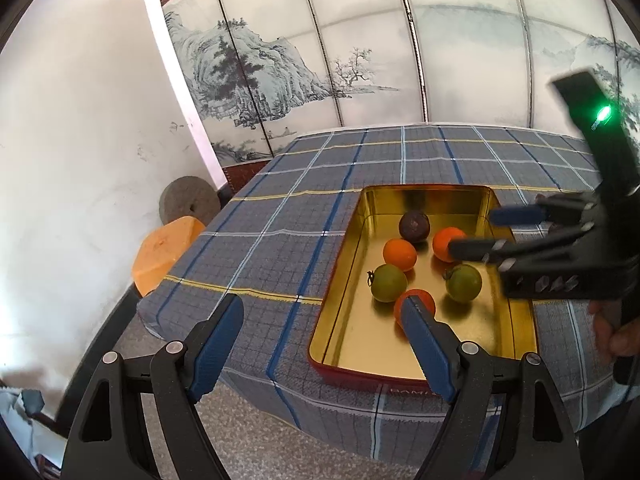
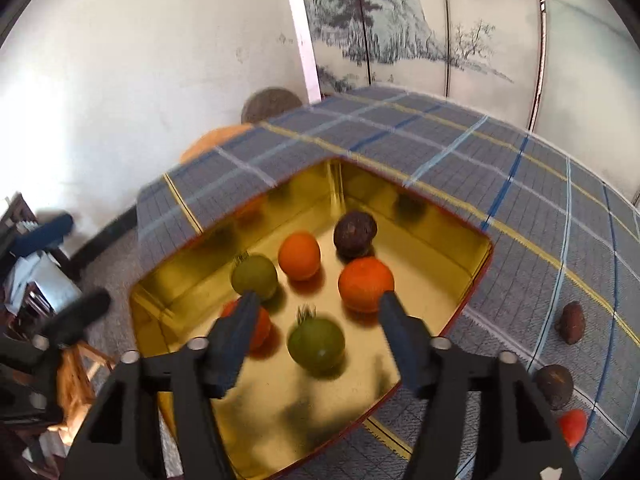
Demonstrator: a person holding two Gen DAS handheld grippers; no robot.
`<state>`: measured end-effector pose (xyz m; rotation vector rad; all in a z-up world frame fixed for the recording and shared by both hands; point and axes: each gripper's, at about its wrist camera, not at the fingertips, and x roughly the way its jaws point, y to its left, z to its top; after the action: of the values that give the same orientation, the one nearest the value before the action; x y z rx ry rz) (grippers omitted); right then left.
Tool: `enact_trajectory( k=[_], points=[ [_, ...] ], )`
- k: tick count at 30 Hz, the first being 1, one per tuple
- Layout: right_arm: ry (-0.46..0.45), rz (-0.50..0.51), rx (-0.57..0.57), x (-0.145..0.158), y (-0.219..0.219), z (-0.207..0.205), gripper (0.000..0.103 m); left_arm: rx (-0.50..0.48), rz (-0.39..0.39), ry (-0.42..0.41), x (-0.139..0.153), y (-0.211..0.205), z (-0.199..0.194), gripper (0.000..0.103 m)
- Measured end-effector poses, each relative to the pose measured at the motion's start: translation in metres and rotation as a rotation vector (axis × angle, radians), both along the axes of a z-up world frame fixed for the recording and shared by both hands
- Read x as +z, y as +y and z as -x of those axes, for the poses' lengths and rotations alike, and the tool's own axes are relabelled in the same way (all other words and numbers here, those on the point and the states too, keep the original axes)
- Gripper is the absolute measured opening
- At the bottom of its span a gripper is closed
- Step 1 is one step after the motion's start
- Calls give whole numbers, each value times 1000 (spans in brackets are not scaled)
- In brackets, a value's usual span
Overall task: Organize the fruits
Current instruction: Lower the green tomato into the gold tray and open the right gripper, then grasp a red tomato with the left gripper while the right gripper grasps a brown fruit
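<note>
- While both claws hung over the near end of the table, the left gripper (image 1: 320, 344) stood with its jaws spread wide and nothing between them; one finger reached over the near rim of the gold tin (image 1: 524, 320), the other stood over the checked tablecloth (image 1: 280, 184).
- Held by a hand (image 1: 616, 332), the right gripper (image 2: 316, 312) pointed down into the tin with its jaws parted and not pressing on any fruit.
- Just beyond its fingertips a green tomato (image 2: 316, 342) lay on the tin floor, blurred, touching neither finger.
- Nearest the left gripper lay a red tomato (image 1: 424, 300), partly hidden behind that finger.
- Behind it sat a second green tomato (image 1: 387, 282) and, farther in, two oranges (image 1: 400, 254) (image 1: 444, 242).
- Deepest in the tin rested a dark purple fruit (image 1: 414, 226), close to the far wall.
- Outside the tin, on the cloth to its right, lay two more dark fruits (image 2: 570, 322) (image 2: 554, 384) and a red one (image 2: 574, 426) near the table edge.
- Beyond the table stood a painted folding screen (image 1: 280, 60).
</note>
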<state>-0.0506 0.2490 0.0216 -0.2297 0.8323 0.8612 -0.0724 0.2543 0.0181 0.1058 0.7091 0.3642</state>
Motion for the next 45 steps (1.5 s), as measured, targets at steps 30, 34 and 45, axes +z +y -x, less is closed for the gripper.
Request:
enact_trajectory(
  k=[30,34,45],
  points=[
    [-125,285,-729,-32,-331,-27,67,-379,0,107,9,-127,-36,81],
    [-53,230,-762,-41,-352,-31,67,-498,67,175,2,-161,-55,81],
    [-67,166,-692,-39,-346,-19,76,-562,187,312,-33,-204,-131,76]
  ],
)
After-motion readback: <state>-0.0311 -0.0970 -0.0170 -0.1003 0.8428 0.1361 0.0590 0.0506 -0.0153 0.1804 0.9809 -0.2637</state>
